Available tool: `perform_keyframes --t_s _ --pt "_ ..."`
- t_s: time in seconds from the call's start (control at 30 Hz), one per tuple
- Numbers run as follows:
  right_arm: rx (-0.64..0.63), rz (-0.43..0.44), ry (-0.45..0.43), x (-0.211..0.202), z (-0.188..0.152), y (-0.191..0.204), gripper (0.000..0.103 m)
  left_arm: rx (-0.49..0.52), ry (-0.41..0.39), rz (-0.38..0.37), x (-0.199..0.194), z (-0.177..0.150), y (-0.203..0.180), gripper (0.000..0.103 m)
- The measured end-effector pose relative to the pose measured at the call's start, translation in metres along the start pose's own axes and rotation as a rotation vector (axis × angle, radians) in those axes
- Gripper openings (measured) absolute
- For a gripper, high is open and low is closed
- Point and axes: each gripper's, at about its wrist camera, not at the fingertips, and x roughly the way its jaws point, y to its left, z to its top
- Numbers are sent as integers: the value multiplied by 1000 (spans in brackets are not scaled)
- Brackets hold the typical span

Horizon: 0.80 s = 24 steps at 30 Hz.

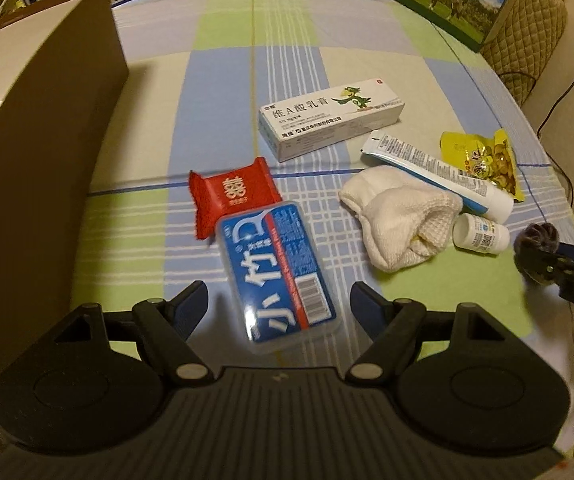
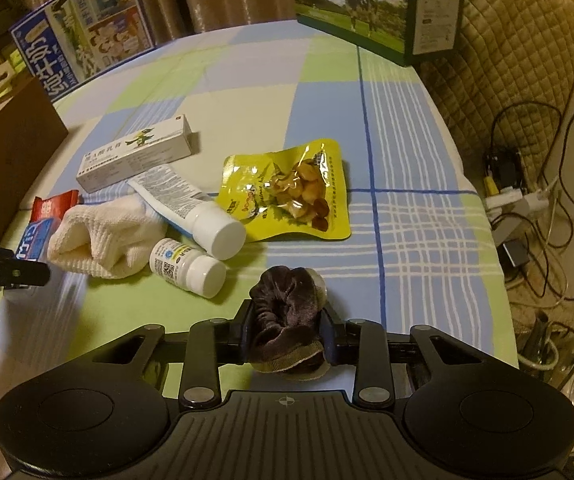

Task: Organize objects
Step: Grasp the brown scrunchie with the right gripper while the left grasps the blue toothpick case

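My left gripper [image 1: 279, 306] is open, its fingers either side of a blue floss-pick box [image 1: 277, 272] lying on the checked tablecloth. A red candy packet [image 1: 233, 196] lies just beyond the box. My right gripper [image 2: 287, 332] is shut on a dark brown velvet scrunchie [image 2: 287, 300], held just above the cloth; it also shows at the right edge of the left wrist view [image 1: 537, 238]. Nearby lie a white rolled sock [image 2: 99, 240], a small white pill bottle [image 2: 187, 266], a white tube [image 2: 195, 210], a white medicine carton [image 2: 135, 152] and a yellow snack bag [image 2: 291, 190].
A brown-sided cardboard box [image 1: 35, 152] stands at the left of the table. A green milk carton box [image 2: 371, 4] stands at the far right, a blue printed box [image 2: 83, 36] at the far left. A padded chair back [image 2: 523, 52] and cables [image 2: 527, 200] lie beyond the table's right edge.
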Motion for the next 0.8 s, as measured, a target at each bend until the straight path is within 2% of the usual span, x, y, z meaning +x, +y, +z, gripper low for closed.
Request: perform_keyframes --t_s 0.17,0.4,0.5,0.8 --pt "6 4 4 1 0 -1 30 5 8 11 18 6 -3 74" --pt "5 3 9 -1 -3 1 30 20 7 33 34 13 -4 64" --pt "14 7 17 -4 -5 2 30 36 -6 33 32 14 -5 57" --pt "38 43 58 -22 -21 13 28 50 2 -8 16 -8 -1 57"
